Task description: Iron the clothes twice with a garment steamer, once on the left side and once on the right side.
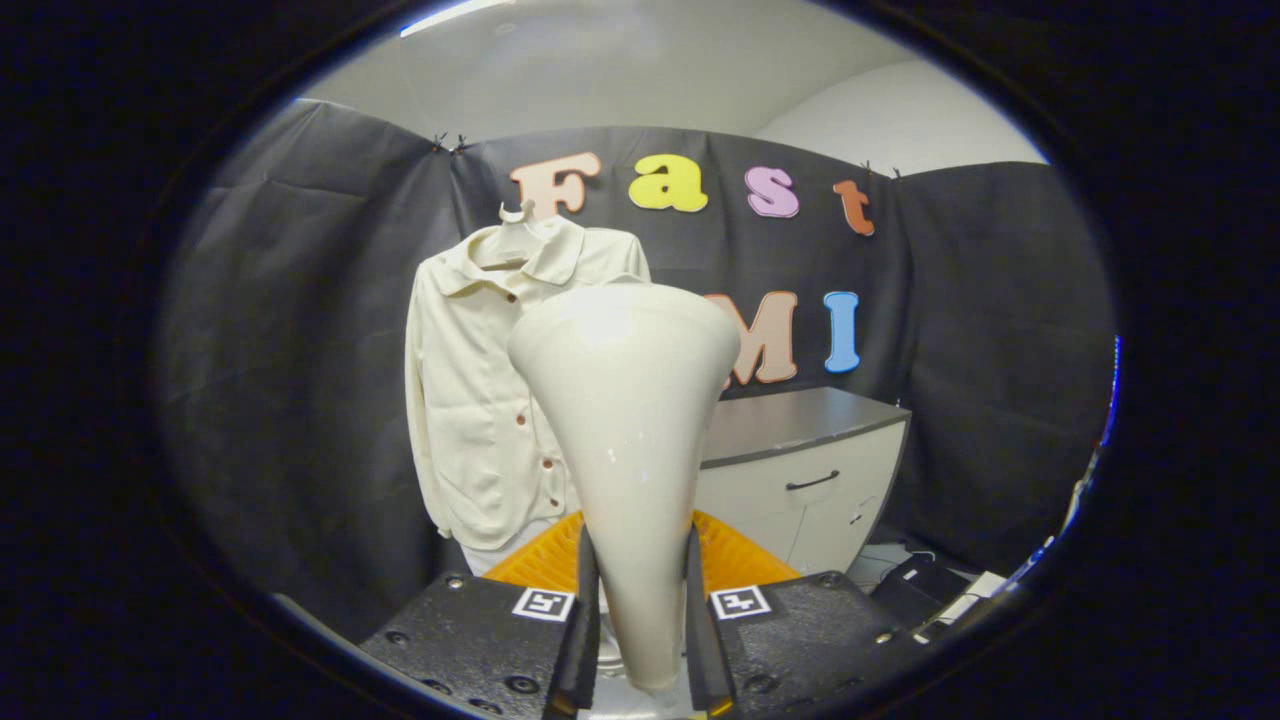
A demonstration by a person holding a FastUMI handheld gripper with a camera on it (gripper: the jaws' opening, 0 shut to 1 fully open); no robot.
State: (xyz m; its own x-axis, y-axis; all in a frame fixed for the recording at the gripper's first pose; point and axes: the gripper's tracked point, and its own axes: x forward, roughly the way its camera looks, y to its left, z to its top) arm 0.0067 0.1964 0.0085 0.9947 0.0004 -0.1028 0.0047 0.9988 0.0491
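We see the gripper (640, 620) clamped on the garment steamer (628, 420), both fingers pressing its narrow handle while its wide head rises ahead of them. Beyond it a cream buttoned jacket (480, 400) hangs on a hanger (517, 218), beside a cabinet (810, 470). Neither steamer nor jacket bears writing we can read.

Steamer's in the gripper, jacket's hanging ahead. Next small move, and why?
Probably carry the steamer forward to the jacket. The gripper is shut on the steamer's handle, and its wide head rises in front of the jacket's button placket; whether they touch cannot be told. The jacket hangs on a hanger beside the cabinet.
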